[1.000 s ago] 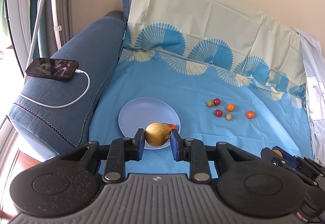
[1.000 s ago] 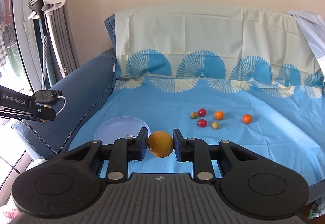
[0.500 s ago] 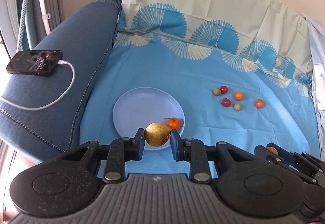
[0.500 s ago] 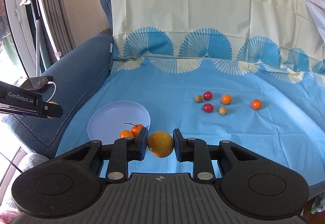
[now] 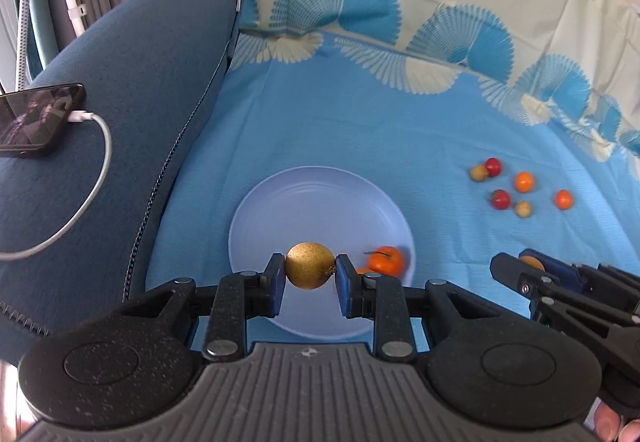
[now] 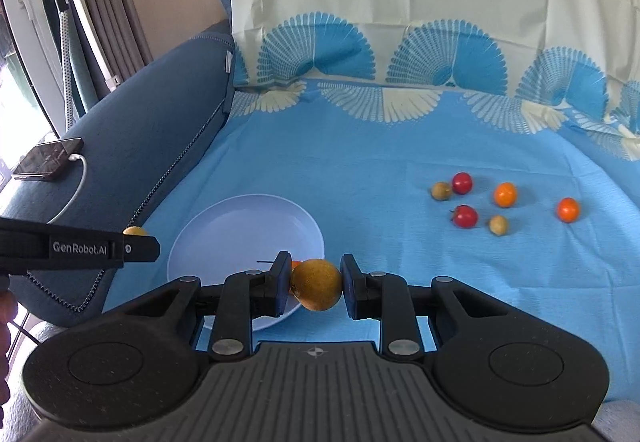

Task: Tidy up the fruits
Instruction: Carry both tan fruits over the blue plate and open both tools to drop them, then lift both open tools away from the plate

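Observation:
My left gripper (image 5: 310,278) is shut on a golden-brown pear (image 5: 309,264) and holds it over the near part of the lilac plate (image 5: 316,197). An orange tangerine (image 5: 385,261) with a stem lies in the plate at its right side. My right gripper (image 6: 316,284) is shut on a yellow-orange round fruit (image 6: 317,284) just right of the plate (image 6: 240,222). The left gripper also shows in the right wrist view (image 6: 136,242), and the right gripper in the left wrist view (image 5: 520,274). Several small red, orange and tan fruits (image 6: 464,215) lie loose on the blue cloth to the right.
A blue sofa armrest (image 5: 132,89) rises on the left with a phone (image 5: 36,117) and white charging cable (image 5: 92,169) on it. The patterned cloth (image 6: 360,145) covers seat and backrest. A curtain and a white stand (image 6: 68,1) are at far left.
Both grippers have moved forward and down toward the plate with their fruits held. The plate and tangerine now look larger and closer in both views.

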{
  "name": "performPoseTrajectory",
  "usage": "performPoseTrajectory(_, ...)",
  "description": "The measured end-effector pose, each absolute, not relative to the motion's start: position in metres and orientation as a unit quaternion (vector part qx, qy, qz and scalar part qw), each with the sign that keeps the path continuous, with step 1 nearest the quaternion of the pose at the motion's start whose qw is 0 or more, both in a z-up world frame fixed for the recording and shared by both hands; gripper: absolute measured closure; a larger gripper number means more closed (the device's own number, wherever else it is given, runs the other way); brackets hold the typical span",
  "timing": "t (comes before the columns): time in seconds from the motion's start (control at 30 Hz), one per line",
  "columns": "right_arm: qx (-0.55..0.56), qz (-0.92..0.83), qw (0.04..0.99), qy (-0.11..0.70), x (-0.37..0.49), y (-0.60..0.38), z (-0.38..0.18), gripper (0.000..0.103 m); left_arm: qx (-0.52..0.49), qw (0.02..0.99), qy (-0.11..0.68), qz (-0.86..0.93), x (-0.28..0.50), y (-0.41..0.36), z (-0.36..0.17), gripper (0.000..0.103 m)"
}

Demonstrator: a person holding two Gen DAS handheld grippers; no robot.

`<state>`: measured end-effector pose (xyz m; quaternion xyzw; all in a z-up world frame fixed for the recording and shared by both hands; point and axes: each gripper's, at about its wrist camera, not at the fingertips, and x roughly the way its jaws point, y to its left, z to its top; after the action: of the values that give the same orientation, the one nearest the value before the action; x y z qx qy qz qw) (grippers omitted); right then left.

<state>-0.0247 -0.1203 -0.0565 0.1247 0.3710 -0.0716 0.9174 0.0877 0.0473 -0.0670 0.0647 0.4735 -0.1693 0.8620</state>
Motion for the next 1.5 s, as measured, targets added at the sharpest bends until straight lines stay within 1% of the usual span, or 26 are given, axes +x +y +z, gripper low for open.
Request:
performPoseTrajectory(0.37,0.141,-0.039,0.9,0.411,0.054,-0.119,-0.105,0.075,0.095,0.849,0.498,-0.152,0.136,0.03,-0.12,0.074)
performPoseTrajectory(0.73,0.142,-0.027,0.89,0.433,0.088,-0.111,-0.133,0.075,0.139,0.845,0.498,-0.135,0.156,0.027,-0.151,0.073)
performPoseTrajectory(0.77,0.143,-0.026,0.889,0.435,0.089,-0.111,-0.134,0.075,0.143,0.843,0.499,-0.139,0.156,0.026,-0.152,0.068)
performPoseTrajectory(0.8,0.146,-0.024,0.887,0.437,0.092,-0.111,-0.136,0.074,0.147,0.841,0.499,-0.146,0.156,0.026,-0.152,0.049)
performPoseTrajectory(0.83,0.15,-0.022,0.887,0.436,0.094,-0.111,-0.136,0.074,0.148,0.844,0.495,-0.143,0.156,0.027,-0.149,0.042)
performPoseTrajectory(0.9,0.154,-0.026,0.89,0.429,0.093,-0.113,-0.133,0.073,0.148,0.858,0.474,-0.132,0.154,0.034,-0.143,0.012)
performPoseTrajectory(0.93,0.156,-0.029,0.891,0.425,0.093,-0.115,-0.131,0.072,0.148,0.862,0.468,-0.127,0.152,0.039,-0.14,0.005)
performPoseTrajectory(0.97,0.163,-0.031,0.891,0.423,0.092,-0.119,-0.128,0.068,0.141,0.865,0.464,-0.128,0.15,0.045,-0.136,0.001)
performPoseTrajectory(1.0,0.171,-0.033,0.89,0.421,0.09,-0.122,-0.125,0.051,0.132,0.869,0.46,-0.128,0.146,0.051,-0.131,0.0)
performPoseTrajectory(1.03,0.179,-0.036,0.89,0.418,0.087,-0.126,-0.121,0.038,0.127,0.87,0.46,-0.124,0.142,0.056,-0.126,0.0)
performPoseTrajectory(1.1,0.179,-0.036,0.893,0.411,0.076,-0.127,-0.112,0.036,0.118,0.872,0.459,-0.122,0.129,0.065,-0.116,0.0)
performPoseTrajectory(1.23,0.169,-0.028,0.896,0.41,0.043,-0.121,-0.094,0.028,0.106,0.872,0.46,-0.127,0.092,0.078,-0.097,0.0)
performPoseTrajectory(1.33,0.161,-0.025,0.897,0.41,0.013,-0.112,-0.081,0.025,0.098,0.872,0.462,-0.128,0.063,0.086,-0.086,0.0)
performPoseTrajectory(1.5,0.157,-0.046,0.909,0.384,-0.034,-0.101,-0.057,0.019,0.075,0.877,0.457,-0.127,0.027,0.1,-0.067,0.0)
